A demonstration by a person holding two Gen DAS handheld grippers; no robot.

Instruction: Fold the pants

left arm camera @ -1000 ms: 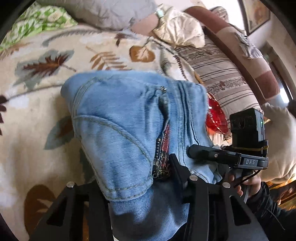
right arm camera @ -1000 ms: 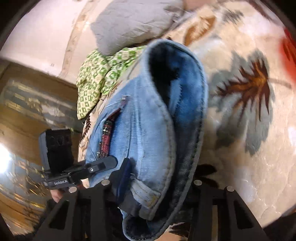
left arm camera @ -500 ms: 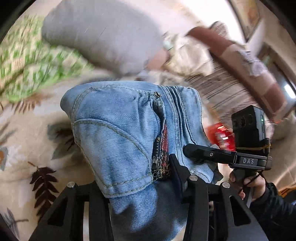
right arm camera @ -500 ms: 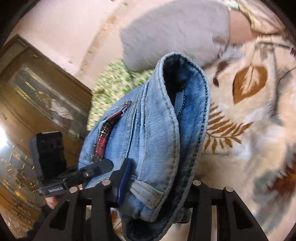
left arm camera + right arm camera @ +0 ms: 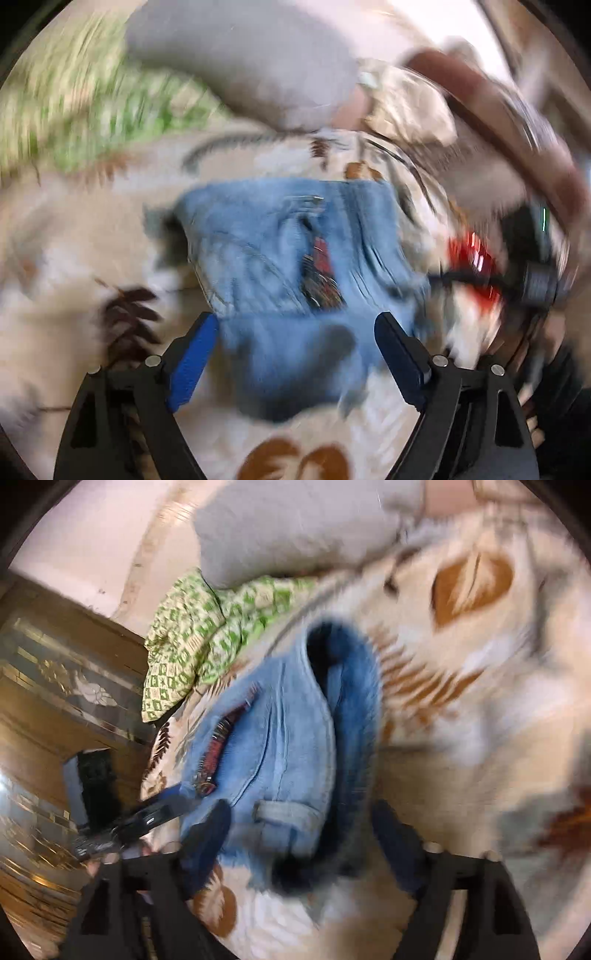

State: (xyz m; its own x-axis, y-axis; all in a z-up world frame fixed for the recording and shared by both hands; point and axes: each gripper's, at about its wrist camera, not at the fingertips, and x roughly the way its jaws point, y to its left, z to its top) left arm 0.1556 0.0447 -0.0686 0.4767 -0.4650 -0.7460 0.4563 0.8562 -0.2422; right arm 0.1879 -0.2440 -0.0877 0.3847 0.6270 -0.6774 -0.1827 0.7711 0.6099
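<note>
1. On the leaf-patterned bed cover, the folded jeans were released.
2. Left tool and right tool had just been opened wide, nothing gripped.
3. Clean withdrawal was advised, the fold left undisturbed.

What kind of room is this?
Probably a bedroom at home: folded jeans lie on a leaf-patterned blanket, a grey pillow behind them, and a carved wooden panel at the side.
</note>
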